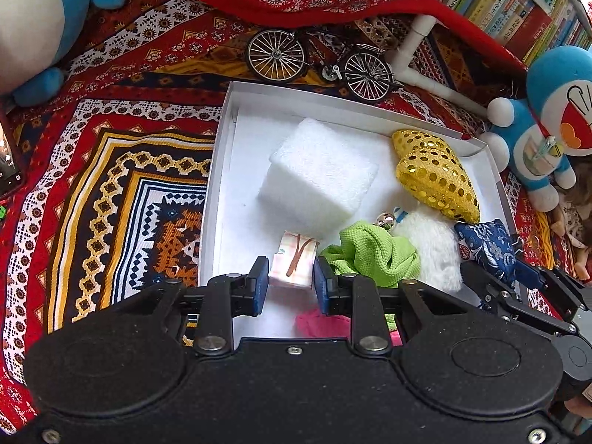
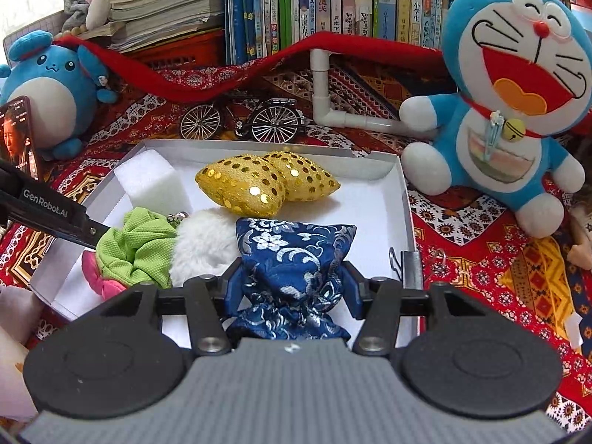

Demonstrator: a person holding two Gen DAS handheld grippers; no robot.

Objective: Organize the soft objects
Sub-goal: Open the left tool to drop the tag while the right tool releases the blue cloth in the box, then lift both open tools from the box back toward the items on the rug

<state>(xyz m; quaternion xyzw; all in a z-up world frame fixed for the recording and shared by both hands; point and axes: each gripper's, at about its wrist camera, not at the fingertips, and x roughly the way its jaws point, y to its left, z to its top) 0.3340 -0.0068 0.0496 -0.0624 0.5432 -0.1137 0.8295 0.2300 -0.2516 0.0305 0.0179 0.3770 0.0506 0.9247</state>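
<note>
Left wrist view: the left gripper (image 1: pixel 290 283) has its 2 blue-padded fingers pressed against the sides of a small pale checked cushion (image 1: pixel 294 261), pinching it low over the floor of the white tray (image 1: pixel 218 170). In the right wrist view, the right gripper (image 2: pixel 292 288) is clamped on a navy brocade pouch (image 2: pixel 296 259), whose gathered end bunches between the fingers just above the tray's near edge.

Inside the tray lie a white foam block (image 1: pixel 318 177), 2 gold sequinned hearts (image 2: pixel 259 181) touching each other, a white fluffy toy (image 2: pixel 201 244), a green fabric piece (image 2: pixel 137 248) and something pink (image 2: pixel 98 273) at the near edge.

The tray sits on a red patterned cloth (image 1: pixel 111 185), with a miniature bicycle (image 1: pixel 318 61), a white pipe (image 2: pixel 333 111), 2 blue plush toys (image 2: pixel 518 92) and shelved books (image 2: pixel 296 3) behind.
</note>
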